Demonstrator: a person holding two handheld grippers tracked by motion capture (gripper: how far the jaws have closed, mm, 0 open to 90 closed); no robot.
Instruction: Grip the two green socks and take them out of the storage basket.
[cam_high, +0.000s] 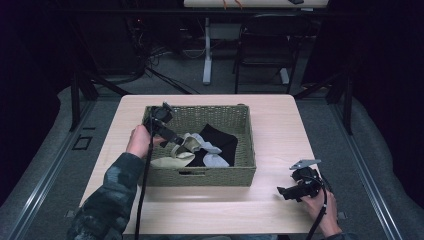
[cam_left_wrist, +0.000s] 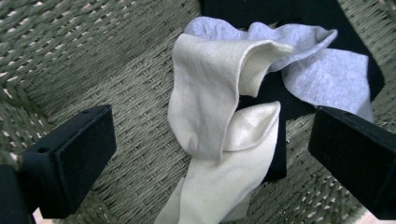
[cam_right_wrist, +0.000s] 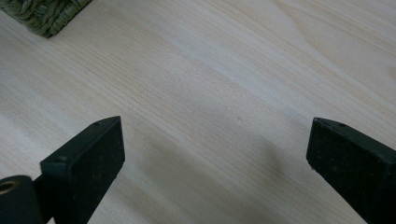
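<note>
Fingers of left gripper (cam_left_wrist: 212, 154) spread wide, nothing between them, hovering over cream sock (cam_left_wrist: 219, 140) inside woven basket (cam_high: 200, 177) at table centre; left hand (cam_high: 139, 141) at basket's left rim, forearm angled in from near-left. Grey sock (cam_left_wrist: 322, 74) and black cloth (cam_left_wrist: 280, 14) beside it, farther in. Right gripper (cam_right_wrist: 215, 168) also spread, empty, low over bare table (cam_right_wrist: 224, 84), near right.

We see the table (cam_high: 270, 125) evenly lit from above, its surroundings falling into darkness. Both gripper views are bright; near jaws blur softly.

Cream sock (cam_left_wrist: 219, 126), grey sock (cam_left_wrist: 322, 74), black cloth (cam_left_wrist: 280, 88), green woven basket (cam_left_wrist: 93, 60).
</note>
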